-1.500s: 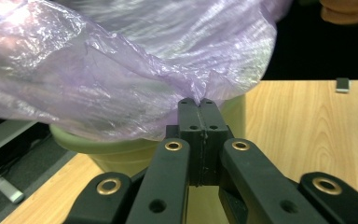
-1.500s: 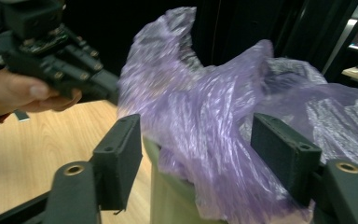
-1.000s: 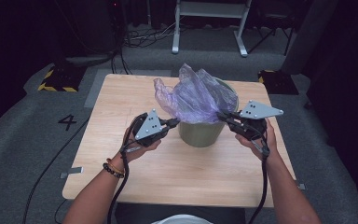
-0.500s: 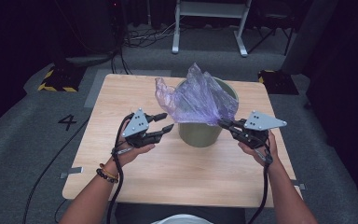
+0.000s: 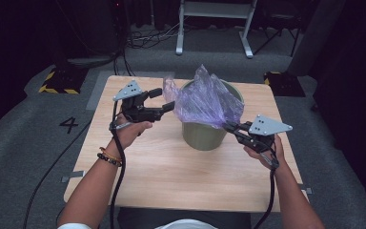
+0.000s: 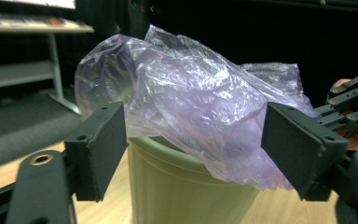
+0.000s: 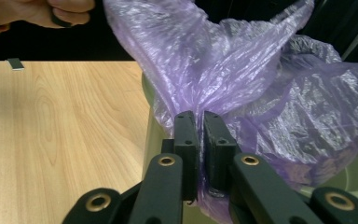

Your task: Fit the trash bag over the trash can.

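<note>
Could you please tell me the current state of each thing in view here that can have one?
Purple bag: bunched, partly in the bin, hanging over its rim.
Green bin: upright on the table.
Left gripper: open, jaws just opening, nothing pinched between them.
Right gripper: shut on the bag's edge.

The purple plastic bag is sitting crumpled and translucent in the mouth of the olive-green bin, billowing up above the rim and peaking in a point near the back. Its right side is spilling over the rim and getting pulled taut toward the near right; its left edge is flaring out past the rim. The bin is standing upright near the middle of the wooden tabletop, slightly toward the far edge.
</note>
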